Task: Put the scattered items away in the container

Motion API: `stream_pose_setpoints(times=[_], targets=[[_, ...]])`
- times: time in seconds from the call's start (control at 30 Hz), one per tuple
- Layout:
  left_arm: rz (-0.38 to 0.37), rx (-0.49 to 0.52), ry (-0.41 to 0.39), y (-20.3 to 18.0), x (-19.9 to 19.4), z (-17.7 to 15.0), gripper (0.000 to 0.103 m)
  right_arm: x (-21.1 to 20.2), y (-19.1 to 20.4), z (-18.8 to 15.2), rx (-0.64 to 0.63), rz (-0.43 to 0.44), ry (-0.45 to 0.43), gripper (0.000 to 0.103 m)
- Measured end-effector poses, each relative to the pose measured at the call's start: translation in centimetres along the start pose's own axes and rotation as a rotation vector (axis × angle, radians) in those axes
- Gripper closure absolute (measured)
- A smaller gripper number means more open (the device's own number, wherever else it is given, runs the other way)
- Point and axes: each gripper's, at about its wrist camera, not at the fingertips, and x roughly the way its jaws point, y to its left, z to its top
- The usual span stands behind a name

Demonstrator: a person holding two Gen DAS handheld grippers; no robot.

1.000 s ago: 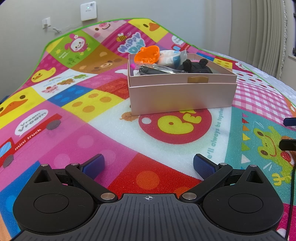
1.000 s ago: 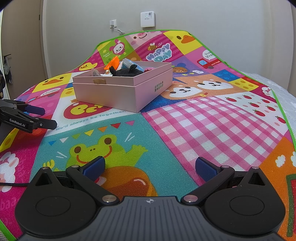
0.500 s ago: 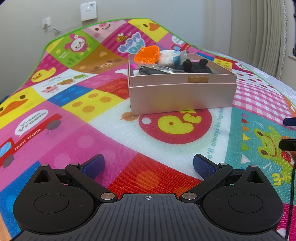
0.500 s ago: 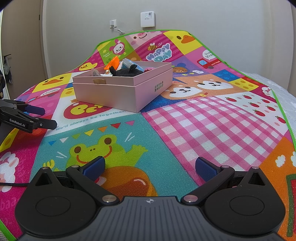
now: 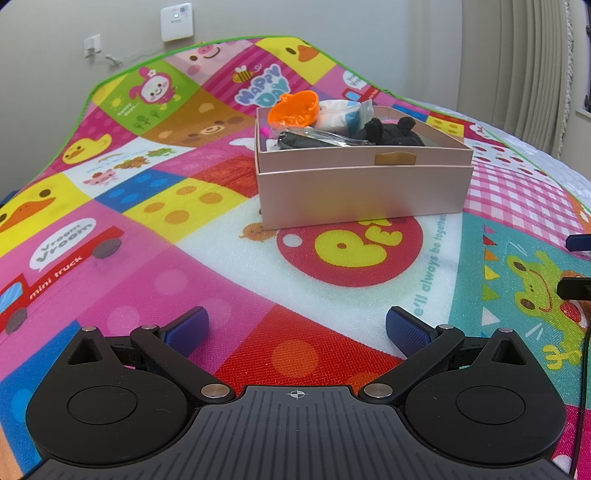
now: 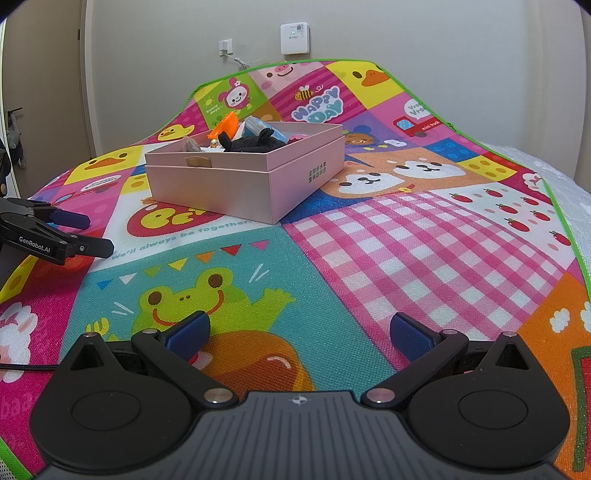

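A pink cardboard box (image 5: 362, 192) (image 6: 221, 192) stands on the colourful play mat. Inside it lie an orange plastic piece (image 5: 295, 109) (image 6: 227, 125), a black plush toy (image 5: 388, 133) (image 6: 255, 142), a white and blue packet (image 5: 343, 114) and a dark item in clear wrap (image 5: 306, 138). My left gripper (image 5: 297, 328) is open, low over the mat, well short of the box, nothing between its blue pads. My right gripper (image 6: 299, 330) is open too, over the frog picture, nothing in it. The left gripper's fingers (image 6: 55, 232) show at the left edge of the right wrist view.
The play mat (image 5: 129, 221) (image 6: 424, 240) covers a bed, with white bedding (image 6: 569, 206) at the right. A wall with a white device (image 6: 294, 33) and a socket (image 6: 225, 46) lies behind. A curtain (image 5: 535, 66) hangs at the right. A black cable (image 6: 26, 366) runs across the mat.
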Motion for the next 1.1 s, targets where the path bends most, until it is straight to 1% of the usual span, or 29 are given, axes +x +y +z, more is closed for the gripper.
stream_pose_setpoints(times=[0.7, 0.9, 1.1], targets=[[0.000, 0.000, 0.000, -0.05, 0.02, -0.01, 0.000, -0.02, 0.01, -0.01, 0.001, 0.000, 0.000, 0.000], [0.017, 0.020, -0.003, -0.32, -0.07, -0.01, 0.000, -0.04, 0.01, -0.02, 0.001, 0.000, 0.000, 0.000], [0.015, 0.020, 0.000, -0.28, 0.08, -0.01, 0.000, -0.01, 0.04, -0.02, 0.001, 0.000, 0.000, 0.000]])
